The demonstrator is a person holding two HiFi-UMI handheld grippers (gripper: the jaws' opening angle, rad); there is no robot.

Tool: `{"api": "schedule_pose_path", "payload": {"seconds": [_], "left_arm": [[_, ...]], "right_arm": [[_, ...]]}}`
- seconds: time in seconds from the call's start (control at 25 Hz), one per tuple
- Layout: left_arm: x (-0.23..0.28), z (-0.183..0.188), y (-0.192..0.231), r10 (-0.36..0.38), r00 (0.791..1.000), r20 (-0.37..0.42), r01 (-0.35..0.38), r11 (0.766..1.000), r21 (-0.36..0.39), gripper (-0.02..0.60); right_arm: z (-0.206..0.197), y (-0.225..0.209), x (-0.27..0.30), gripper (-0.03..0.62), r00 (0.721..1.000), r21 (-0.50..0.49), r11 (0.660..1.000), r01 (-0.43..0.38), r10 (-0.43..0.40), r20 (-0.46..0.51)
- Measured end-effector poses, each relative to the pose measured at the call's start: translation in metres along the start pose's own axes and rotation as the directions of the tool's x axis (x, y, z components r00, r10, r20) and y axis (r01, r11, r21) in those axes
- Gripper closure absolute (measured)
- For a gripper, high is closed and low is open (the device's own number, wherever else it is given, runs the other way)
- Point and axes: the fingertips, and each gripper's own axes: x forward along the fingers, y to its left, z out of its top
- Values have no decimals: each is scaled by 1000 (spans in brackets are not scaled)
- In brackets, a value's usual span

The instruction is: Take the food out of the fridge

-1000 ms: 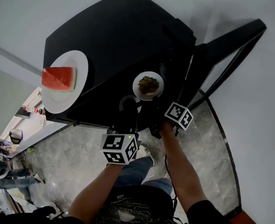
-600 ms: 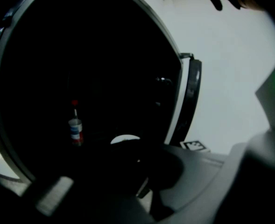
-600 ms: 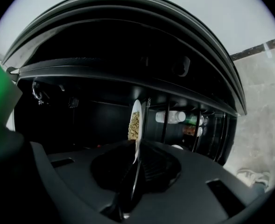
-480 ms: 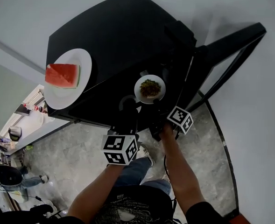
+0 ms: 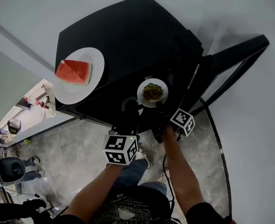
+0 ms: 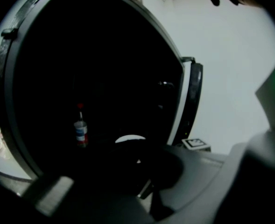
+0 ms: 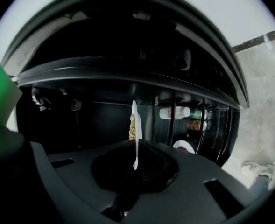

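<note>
A small white plate of green-brown food (image 5: 152,92) hangs at the front of the black fridge (image 5: 137,41). My right gripper (image 5: 158,105) is shut on its near rim; its jaws have just been closing with the rim between them. In the right gripper view the plate (image 7: 135,125) stands edge-on in the right gripper (image 7: 135,164). A large white plate (image 5: 81,83) with a watermelon slice (image 5: 73,72) sits on the fridge top. My left gripper (image 5: 128,115) is beside the small plate, its jaws lost in the dark. The left gripper view shows the plate's rim (image 6: 130,138).
The fridge door (image 5: 230,64) stands open to the right, with bottles (image 7: 174,112) on its shelves. A bottle (image 6: 81,129) stands inside the dark fridge. A grey stone floor (image 5: 72,153) lies below, with people and equipment at the far left (image 5: 11,169). My shoe (image 7: 256,169) shows at the right.
The head view has drifted, so the fridge and both plates sit further right in the picture. The small plate stays at the fridge front in the right gripper. Both hands have barely moved.
</note>
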Motion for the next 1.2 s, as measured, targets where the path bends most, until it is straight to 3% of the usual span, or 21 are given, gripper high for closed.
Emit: {"api": "schedule_pose_path", "payload": {"seconds": [0.52,0.8,1.2], "left_arm": [[-42,16,-42,56,994,91,-52,998,-41,580],[-78,28,-60,123,982,146,-113,991,-69,580],[-106,64,-65,174,961,216,-152,982,-115,580]], "right_arm": [[-21,73,-105,583,995,-17,996,-84,83,-56],[-33,117,-177,583,989,-16,993,-114,112,-98],[-25,215,-239,582,961,-58,970,-238,226,-158]]}}
